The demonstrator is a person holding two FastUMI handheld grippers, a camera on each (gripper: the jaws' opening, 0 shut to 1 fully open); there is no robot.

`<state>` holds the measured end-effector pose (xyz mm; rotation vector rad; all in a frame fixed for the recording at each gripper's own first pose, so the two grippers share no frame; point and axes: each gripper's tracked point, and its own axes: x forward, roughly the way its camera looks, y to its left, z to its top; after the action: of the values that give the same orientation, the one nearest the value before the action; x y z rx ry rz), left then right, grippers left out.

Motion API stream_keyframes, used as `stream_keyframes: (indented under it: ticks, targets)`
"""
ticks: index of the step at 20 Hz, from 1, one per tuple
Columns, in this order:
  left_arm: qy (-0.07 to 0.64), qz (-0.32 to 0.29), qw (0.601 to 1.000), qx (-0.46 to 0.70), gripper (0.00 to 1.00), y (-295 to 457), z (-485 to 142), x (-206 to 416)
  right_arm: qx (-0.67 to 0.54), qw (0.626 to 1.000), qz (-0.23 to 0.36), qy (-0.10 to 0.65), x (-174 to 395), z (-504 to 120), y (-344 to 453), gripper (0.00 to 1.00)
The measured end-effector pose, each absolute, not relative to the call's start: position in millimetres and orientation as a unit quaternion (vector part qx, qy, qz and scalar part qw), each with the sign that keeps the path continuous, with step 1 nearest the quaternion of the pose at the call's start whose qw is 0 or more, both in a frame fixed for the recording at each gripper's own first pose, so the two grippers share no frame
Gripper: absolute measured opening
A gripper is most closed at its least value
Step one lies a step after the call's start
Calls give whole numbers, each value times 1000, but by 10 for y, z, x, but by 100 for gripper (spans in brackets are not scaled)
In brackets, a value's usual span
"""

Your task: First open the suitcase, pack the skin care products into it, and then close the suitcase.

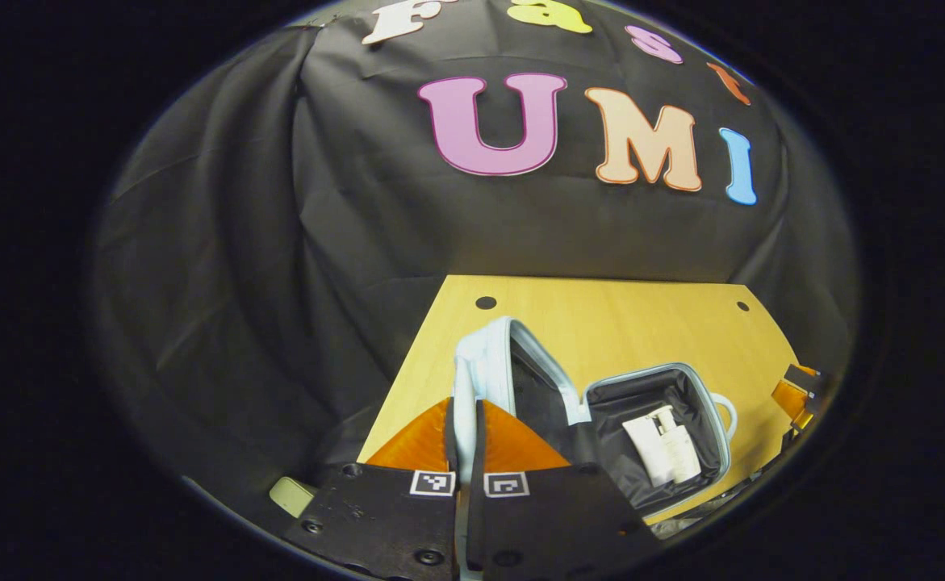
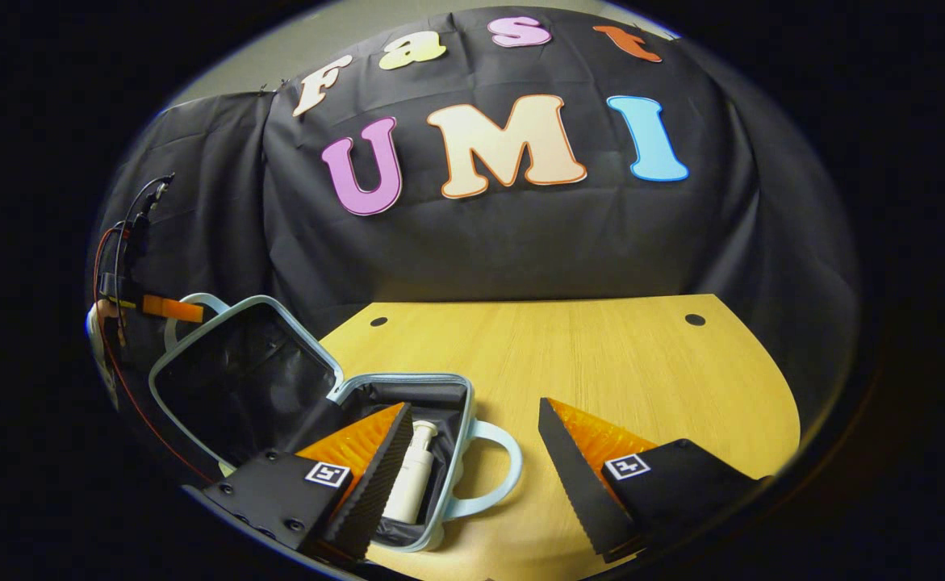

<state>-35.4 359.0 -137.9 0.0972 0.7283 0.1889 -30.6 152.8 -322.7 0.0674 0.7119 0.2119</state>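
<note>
The suitcase has a pale blue shell, rim and handle, with a black fabric lining inside both halves. The skin care products lying in it are white to cream, plain and unpatterned. The table is a warm yellow wood with fine straight grain and small dark round holes near its far corners. The wall cloth is black

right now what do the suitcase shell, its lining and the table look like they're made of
Suitcase shell: pale blue, smooth, holds a rigid rounded rim and moulded handle, so probably hard plastic. Lining: black, wrinkled, with a faint sheen, likely thin synthetic fabric. Table: yellowish with fine straight grain and a matte finish, wood or a wood-look laminate; the views can't settle which. The left gripper is shut on the lid's edge.
</note>
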Motion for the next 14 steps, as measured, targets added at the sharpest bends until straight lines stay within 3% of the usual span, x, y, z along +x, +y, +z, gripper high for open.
stream_keyframes:
  ticks: [3, 14]
  targets:
    - [352, 77, 932, 31, 0, 3201, -1289, -370, 37, 933, 99, 343, -319, -3166, 1356, 98]
    - [340, -76, 937, -3, 0, 1611, -1210, 8, 56, 939, 74, 330, -378, -3021, 850, 98]
